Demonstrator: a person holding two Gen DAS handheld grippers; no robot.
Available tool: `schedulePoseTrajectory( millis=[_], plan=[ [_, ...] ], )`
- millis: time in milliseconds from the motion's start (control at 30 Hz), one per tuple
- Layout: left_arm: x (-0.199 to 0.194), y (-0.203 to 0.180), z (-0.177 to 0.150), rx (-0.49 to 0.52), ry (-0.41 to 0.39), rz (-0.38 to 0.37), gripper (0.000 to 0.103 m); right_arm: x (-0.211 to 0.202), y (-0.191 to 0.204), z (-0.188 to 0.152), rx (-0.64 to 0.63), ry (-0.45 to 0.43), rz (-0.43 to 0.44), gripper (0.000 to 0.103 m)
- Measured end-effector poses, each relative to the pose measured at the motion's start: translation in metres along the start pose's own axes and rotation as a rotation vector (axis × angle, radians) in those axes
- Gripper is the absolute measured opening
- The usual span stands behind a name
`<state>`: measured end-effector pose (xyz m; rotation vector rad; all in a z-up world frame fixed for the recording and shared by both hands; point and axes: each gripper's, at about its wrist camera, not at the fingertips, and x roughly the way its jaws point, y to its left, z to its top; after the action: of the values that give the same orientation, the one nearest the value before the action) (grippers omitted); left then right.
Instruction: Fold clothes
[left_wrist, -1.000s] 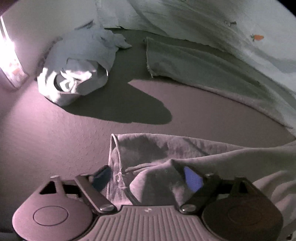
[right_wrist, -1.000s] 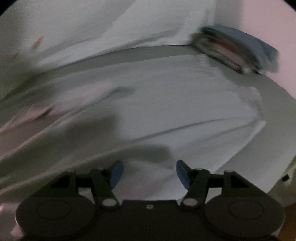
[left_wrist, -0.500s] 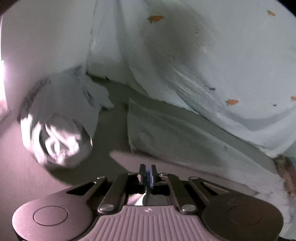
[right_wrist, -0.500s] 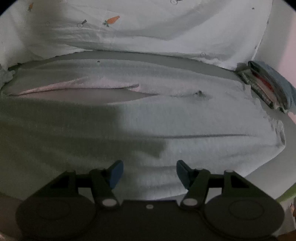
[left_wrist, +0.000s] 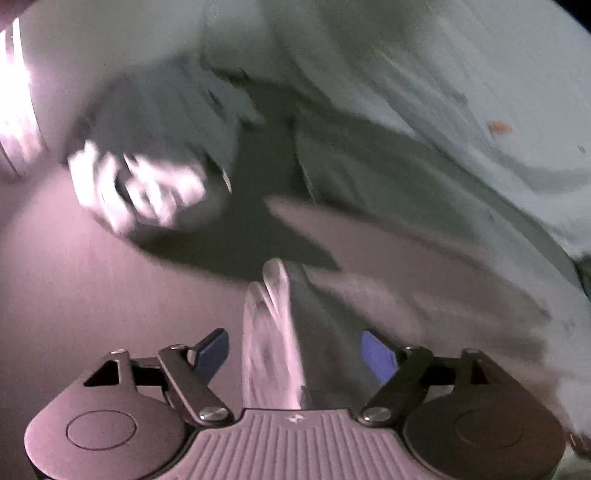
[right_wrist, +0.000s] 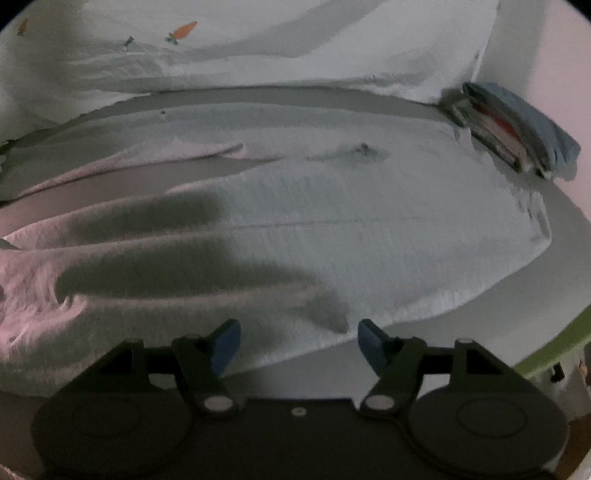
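Note:
A large pale grey cloth (right_wrist: 369, 229) lies spread on the surface, rumpled into long ridges at its left side. In the left wrist view one raised fold of this cloth (left_wrist: 273, 332) stands between the blue pads of my left gripper (left_wrist: 293, 352). Its jaws are opening and neither pad touches the fold. The picture there is blurred by motion. My right gripper (right_wrist: 299, 345) hovers over the cloth's near edge. Its jaws are opening too, with nothing pressed between the pads.
A crumpled heap of light clothes (left_wrist: 155, 177) lies at the far left. A folded stack with a blue top (right_wrist: 517, 133) sits at the far right. A white carrot-print sheet (right_wrist: 258, 37) hangs behind. A green edge (right_wrist: 554, 354) borders the surface at the right.
My left gripper stood open around the cloth's edge, shut half a second ago, and has now opened around a raised fold. The right gripper swept sideways over the cloth, then settled; its jaws widened slightly.

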<state>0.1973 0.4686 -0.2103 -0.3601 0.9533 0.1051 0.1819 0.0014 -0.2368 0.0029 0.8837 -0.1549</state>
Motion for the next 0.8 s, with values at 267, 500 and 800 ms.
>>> schedulePoseTrajectory(
  millis=[267, 500, 800],
  plan=[
    [0.011, -0.020, -0.053, 0.116, 0.072, 0.130, 0.008, 0.007, 0.002, 0.000, 0.008, 0.023, 0.027, 0.071],
    [-0.008, 0.021, -0.070, -0.004, 0.105, 0.209, 0.004, 0.009, 0.007, 0.001, -0.019, 0.024, 0.035, 0.071],
    [-0.025, 0.028, -0.062, -0.103, 0.091, 0.306, 0.055, 0.016, -0.002, 0.009, 0.016, 0.017, 0.053, 0.075]
  ],
)
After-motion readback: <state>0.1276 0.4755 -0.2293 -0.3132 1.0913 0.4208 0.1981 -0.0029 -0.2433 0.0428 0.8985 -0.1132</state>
